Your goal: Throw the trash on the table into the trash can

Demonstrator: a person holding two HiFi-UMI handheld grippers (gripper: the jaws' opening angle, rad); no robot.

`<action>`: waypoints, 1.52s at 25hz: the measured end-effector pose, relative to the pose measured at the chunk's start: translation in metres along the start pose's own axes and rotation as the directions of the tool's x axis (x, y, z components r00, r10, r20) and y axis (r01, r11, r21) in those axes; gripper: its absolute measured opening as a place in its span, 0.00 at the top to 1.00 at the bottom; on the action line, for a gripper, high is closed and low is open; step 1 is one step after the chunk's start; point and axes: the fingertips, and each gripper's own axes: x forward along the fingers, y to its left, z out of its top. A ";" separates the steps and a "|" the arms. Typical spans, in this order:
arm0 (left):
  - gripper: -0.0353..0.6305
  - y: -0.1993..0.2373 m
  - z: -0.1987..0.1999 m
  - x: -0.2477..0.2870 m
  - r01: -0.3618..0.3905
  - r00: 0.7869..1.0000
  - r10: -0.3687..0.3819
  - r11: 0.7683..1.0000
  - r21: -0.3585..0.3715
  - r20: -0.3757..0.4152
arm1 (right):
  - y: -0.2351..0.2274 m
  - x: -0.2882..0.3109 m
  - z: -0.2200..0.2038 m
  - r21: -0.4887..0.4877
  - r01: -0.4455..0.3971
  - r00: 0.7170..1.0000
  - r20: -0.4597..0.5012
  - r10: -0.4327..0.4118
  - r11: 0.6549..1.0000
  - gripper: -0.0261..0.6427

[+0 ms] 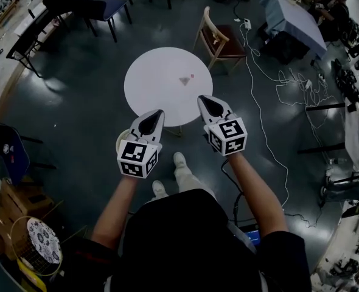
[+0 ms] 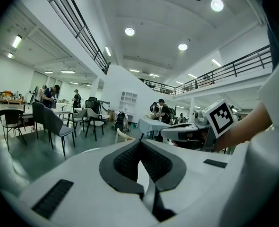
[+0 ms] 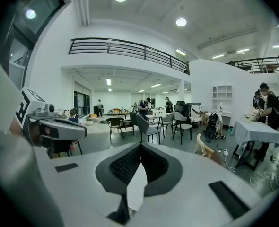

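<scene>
A round white table point(image 1: 161, 96) stands on the dark floor ahead of me. Near its middle lie a small grey crumpled scrap point(image 1: 185, 81) and a tiny pink bit point(image 1: 192, 76). My left gripper point(image 1: 159, 113) hovers over the table's near left edge, its jaws shut and empty point(image 2: 140, 141). My right gripper point(image 1: 202, 99) hangs over the near right edge, jaws likewise shut with nothing between them point(image 3: 140, 145). Both stop short of the scraps. A pale round rim point(image 1: 120, 140), perhaps a bin, peeks out under the left gripper.
A wooden chair point(image 1: 218, 39) stands just behind the table. White cables point(image 1: 271, 84) trail over the floor at the right. Dark chairs point(image 1: 97, 8) sit far left, and a cloth-covered table point(image 1: 292, 17) far right. A patterned basket point(image 1: 38, 243) is at my lower left.
</scene>
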 end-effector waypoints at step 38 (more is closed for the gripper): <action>0.93 0.096 -0.121 0.152 -0.301 0.942 0.267 0.940 -0.160 -0.205 | -0.170 0.281 -0.208 -0.026 -0.117 0.908 -0.408 0.096 0.993 0.73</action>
